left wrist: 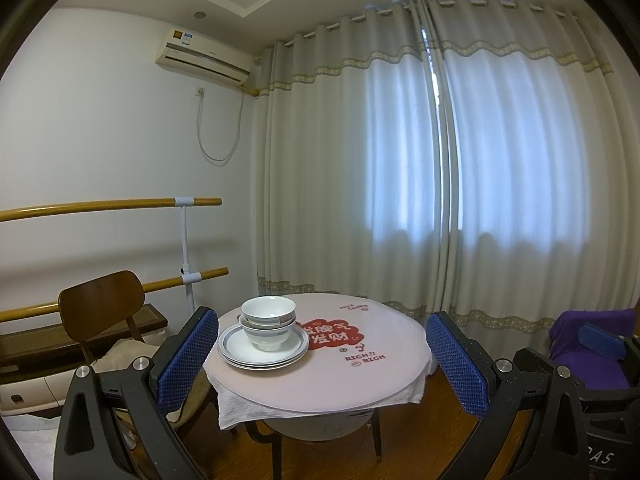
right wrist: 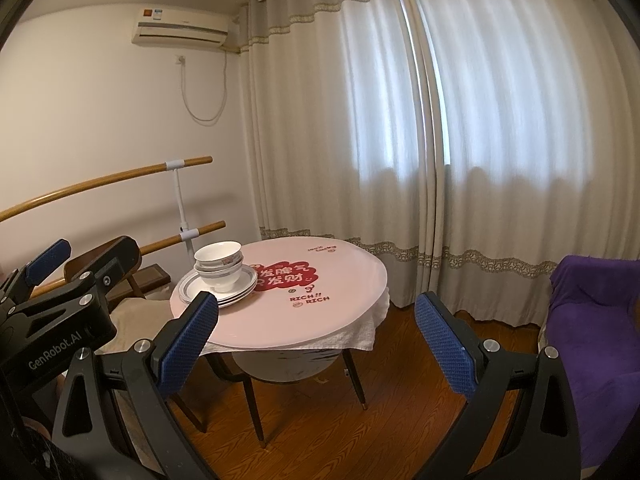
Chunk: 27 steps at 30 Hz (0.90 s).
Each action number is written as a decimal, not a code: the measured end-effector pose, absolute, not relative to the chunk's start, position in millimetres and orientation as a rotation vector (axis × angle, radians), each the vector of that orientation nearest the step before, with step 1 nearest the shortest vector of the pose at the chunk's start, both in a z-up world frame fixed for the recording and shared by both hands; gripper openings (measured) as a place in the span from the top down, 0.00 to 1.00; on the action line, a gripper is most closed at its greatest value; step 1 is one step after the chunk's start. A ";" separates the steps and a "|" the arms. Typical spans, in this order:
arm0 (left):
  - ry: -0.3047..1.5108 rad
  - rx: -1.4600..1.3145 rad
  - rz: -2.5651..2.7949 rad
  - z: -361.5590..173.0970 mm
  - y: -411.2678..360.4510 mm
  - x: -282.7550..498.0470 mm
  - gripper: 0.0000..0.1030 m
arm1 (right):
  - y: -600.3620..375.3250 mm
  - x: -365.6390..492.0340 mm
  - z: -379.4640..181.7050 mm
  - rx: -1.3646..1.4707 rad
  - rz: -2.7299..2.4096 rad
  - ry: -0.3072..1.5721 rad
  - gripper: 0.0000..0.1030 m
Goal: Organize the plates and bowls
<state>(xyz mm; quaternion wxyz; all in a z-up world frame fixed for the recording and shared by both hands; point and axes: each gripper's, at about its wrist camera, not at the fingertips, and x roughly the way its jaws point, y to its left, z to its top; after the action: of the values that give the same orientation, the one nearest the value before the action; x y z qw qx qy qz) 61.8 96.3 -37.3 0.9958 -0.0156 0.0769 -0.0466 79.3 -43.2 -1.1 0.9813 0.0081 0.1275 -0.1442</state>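
Observation:
Several white bowls [left wrist: 267, 322] with grey bands are nested on a stack of white plates [left wrist: 240, 350] at the left side of a round pink table [left wrist: 376, 364]. The right wrist view shows the same bowls [right wrist: 220, 264] and plates [right wrist: 188, 288] on the table [right wrist: 320, 316]. My left gripper [left wrist: 320, 360] is open, held back from the table, nothing between its blue pads. My right gripper [right wrist: 316, 338] is also open and empty, farther back. The left gripper's body [right wrist: 60, 300] shows at the left of the right wrist view.
A wooden chair [left wrist: 102, 308] with a cushion stands left of the table. Wooden wall rails [left wrist: 108, 205] run behind it. Long curtains [left wrist: 440, 160] cover the window. A purple-covered seat [right wrist: 592, 320] is at the right. A white cloth hangs under the table top over wood flooring [right wrist: 320, 432].

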 end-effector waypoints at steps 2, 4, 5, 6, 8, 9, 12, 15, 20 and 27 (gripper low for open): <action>0.153 -0.033 -0.094 -37.7 95.9 62.5 0.01 | -42.9 79.0 -1.2 0.014 -0.291 0.256 0.03; 0.154 -0.034 -0.095 -38.0 95.8 62.9 0.01 | -42.5 79.2 -1.7 0.013 -0.292 0.256 0.03; 0.154 -0.034 -0.094 -38.3 95.6 63.4 0.01 | -42.3 79.2 -1.9 0.013 -0.292 0.256 0.03; 0.155 -0.035 -0.093 -38.2 95.9 63.1 0.01 | -42.3 80.9 -2.0 0.013 -0.292 0.257 0.03; 0.155 -0.035 -0.093 -38.1 96.0 62.6 0.01 | -42.0 78.8 -2.0 0.013 -0.292 0.255 0.03; 0.157 -0.035 -0.092 -38.5 95.6 64.0 0.01 | -42.0 79.7 -2.2 0.012 -0.292 0.256 0.03; 0.158 -0.036 -0.091 -38.4 95.8 62.9 0.01 | -40.5 77.4 -3.0 0.012 -0.291 0.257 0.03; 0.161 -0.035 -0.090 -38.5 94.4 63.4 0.01 | -39.9 77.3 -4.5 0.013 -0.290 0.260 0.03; 0.176 -0.033 -0.084 -39.5 92.0 68.9 0.01 | -41.1 81.4 -6.9 0.015 -0.289 0.270 0.03; 0.216 -0.027 -0.078 -41.9 87.4 96.0 0.01 | -48.7 107.2 -11.7 0.012 -0.290 0.306 0.03</action>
<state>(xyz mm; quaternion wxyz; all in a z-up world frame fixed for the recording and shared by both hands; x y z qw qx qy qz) 96.0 87.4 -41.9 0.9933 -0.0137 0.1080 -0.0390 107.2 -48.7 -11.7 0.9778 0.0060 0.1520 -0.1439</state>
